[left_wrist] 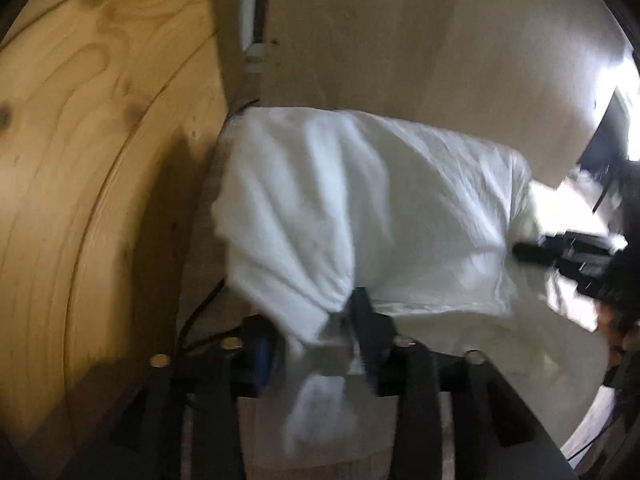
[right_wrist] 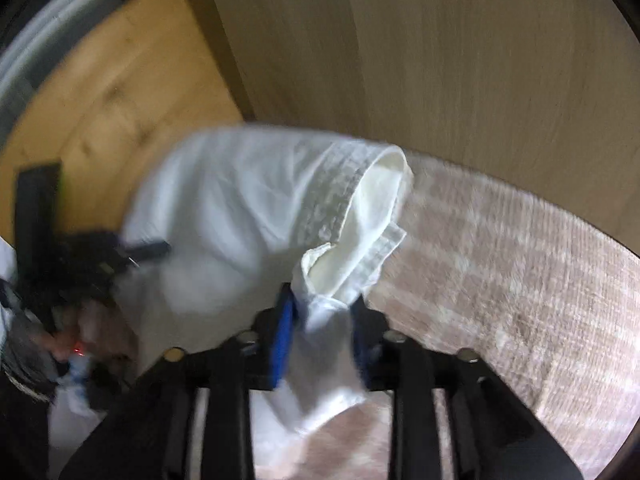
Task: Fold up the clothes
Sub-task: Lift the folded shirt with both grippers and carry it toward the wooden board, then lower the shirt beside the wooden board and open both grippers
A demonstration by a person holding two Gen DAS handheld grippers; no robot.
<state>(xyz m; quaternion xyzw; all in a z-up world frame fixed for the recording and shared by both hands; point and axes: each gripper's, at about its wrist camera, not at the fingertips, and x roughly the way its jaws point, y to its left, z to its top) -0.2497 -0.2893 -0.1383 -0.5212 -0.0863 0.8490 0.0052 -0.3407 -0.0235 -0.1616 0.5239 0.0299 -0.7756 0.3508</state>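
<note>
A white garment (left_wrist: 360, 200) lies folded over in a thick bundle, its hem band and an open cuff (right_wrist: 360, 208) showing in the right wrist view. My left gripper (left_wrist: 316, 332) stands open at the bundle's near left corner, with a gathered bunch of the cloth slack between its fingers, nearer the right one. My right gripper (right_wrist: 322, 320) is open too, at the other near corner by the cuff, and cloth hangs loosely between its blue pads. Each gripper shows in the other's view: the right gripper (left_wrist: 560, 256) and the left gripper (right_wrist: 148, 250). Both frames are blurred.
A woven pinkish mat (right_wrist: 500, 260) lies under the garment. A knotty wooden board (left_wrist: 80, 160) rises at the left and a pale wood panel (left_wrist: 400, 40) behind. A dark cable (left_wrist: 200, 308) runs beside the mat. A person's hand (right_wrist: 60, 344) is on the left gripper.
</note>
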